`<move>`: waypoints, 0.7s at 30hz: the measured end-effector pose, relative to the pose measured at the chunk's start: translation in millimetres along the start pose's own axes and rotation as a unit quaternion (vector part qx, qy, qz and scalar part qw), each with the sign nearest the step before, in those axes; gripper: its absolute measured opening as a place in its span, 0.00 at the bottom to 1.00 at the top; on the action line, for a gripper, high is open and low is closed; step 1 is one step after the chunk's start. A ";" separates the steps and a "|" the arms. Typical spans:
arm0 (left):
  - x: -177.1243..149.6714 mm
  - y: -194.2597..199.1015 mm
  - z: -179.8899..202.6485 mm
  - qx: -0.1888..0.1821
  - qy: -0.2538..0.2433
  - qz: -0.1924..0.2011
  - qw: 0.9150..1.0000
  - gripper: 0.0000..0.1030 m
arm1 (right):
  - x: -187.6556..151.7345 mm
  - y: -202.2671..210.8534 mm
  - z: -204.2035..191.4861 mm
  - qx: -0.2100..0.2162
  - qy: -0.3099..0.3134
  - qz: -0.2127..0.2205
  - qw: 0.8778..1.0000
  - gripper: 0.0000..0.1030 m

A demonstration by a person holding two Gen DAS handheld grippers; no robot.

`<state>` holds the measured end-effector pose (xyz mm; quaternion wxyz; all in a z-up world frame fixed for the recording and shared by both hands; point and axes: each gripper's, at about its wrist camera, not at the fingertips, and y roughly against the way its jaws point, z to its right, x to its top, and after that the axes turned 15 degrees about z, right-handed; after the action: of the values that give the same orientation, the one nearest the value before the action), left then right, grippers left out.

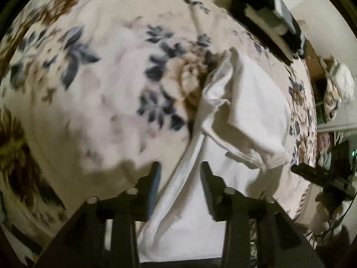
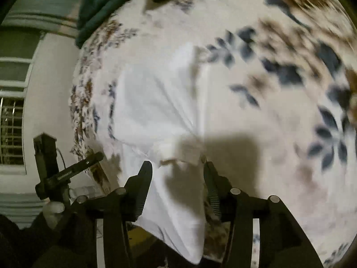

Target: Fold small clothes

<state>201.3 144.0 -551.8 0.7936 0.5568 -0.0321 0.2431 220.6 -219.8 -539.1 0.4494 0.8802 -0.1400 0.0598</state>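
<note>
Both hand-held grippers, left [image 1: 180, 167] and right [image 2: 177, 167], jaws apart over a rumpled, half-folded white garment [image 1: 245, 111].

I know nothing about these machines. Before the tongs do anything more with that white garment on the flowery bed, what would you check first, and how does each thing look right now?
1. Left tongs open: ok, fingers stand apart.
2. Right tongs open: ok, fingers stand apart.
3. White garment lying flat: not ok, its upper part is bunched and folded over itself.
4. Cloth between the left tongs' fingers: ok, a white strip runs through the gap, not pinched.
5. Cloth between the right tongs' fingers: ok, white fabric fills the gap.
6. Sharp view of the floral blanket around it: cannot tell, both pictures are blurred.
</note>
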 end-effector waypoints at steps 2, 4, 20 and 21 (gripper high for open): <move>9.9 -2.6 3.2 -0.009 0.006 0.010 1.000 0.46 | -1.8 4.4 6.2 -0.008 -0.011 0.009 1.000 0.54; 25.6 -9.5 14.3 -0.018 0.001 0.031 0.999 0.51 | 3.7 6.8 9.6 -0.016 -0.031 0.029 0.999 0.54; 41.8 -47.1 55.1 -0.084 0.015 0.036 0.996 0.14 | 13.6 -53.2 15.0 -0.020 -0.143 0.039 0.989 0.15; 39.2 -39.4 47.0 -0.110 0.056 0.034 0.992 0.14 | 13.5 -49.7 11.9 -0.003 -0.146 0.042 0.988 0.14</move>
<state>262.7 105.1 -555.7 0.8419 0.4503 -0.0335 0.2956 248.1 -204.3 -581.5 0.4235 0.8718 -0.2409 -0.0509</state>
